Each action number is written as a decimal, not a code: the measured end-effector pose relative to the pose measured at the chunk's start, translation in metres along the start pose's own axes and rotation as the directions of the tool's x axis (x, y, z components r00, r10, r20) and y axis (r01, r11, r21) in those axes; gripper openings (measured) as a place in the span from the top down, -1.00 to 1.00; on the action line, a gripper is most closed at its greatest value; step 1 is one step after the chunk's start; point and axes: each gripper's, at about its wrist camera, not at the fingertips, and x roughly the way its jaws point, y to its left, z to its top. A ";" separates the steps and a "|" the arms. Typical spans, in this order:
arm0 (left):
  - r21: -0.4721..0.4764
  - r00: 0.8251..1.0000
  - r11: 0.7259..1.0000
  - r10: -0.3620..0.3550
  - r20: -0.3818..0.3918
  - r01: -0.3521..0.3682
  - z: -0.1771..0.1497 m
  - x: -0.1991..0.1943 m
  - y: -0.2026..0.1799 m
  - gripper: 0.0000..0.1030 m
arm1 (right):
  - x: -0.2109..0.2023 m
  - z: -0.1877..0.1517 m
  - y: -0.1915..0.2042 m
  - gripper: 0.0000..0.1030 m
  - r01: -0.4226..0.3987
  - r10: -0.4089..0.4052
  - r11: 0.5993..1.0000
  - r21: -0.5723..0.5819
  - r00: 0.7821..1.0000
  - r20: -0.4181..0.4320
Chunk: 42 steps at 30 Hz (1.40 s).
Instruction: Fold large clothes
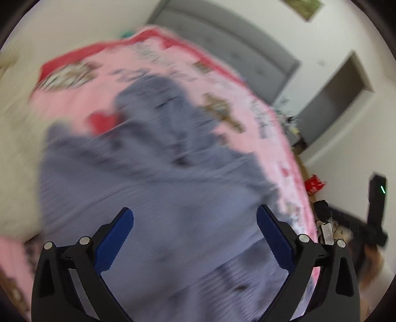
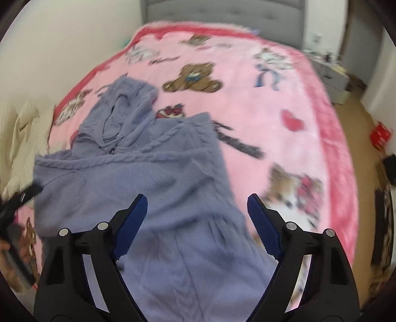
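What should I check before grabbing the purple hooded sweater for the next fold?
1. Left gripper open, nothing between pads: ok.
2. Right gripper open, nothing held: ok.
3. Purple hooded sweater lying on the pink blanket: ok.
4. Sweater flat: not ok, one side is folded over and the hood is rumpled.
5. Hem edge to grasp: cannot tell, hidden below the right gripper.
6. Left wrist view sharp: not ok, blurred.

Pink teddy-bear blanket (image 2: 247, 104), grey headboard (image 2: 222, 12)
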 end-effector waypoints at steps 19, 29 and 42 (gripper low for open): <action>-0.117 0.989 0.983 0.133 -0.069 -0.140 -0.036 0.027 0.084 -0.90 | 0.131 0.018 0.000 0.71 0.016 0.015 0.991 0.130 0.972 -0.236; -0.267 0.996 0.961 0.082 0.035 -0.070 -0.041 0.011 0.093 -0.90 | 0.076 0.064 0.035 0.87 0.021 -0.027 0.986 -0.164 0.999 -0.033; -0.134 0.971 0.962 0.233 -0.044 -0.237 -0.038 0.041 0.069 -0.90 | 0.160 0.020 -0.004 0.93 0.221 -0.242 0.969 -0.109 0.939 -0.243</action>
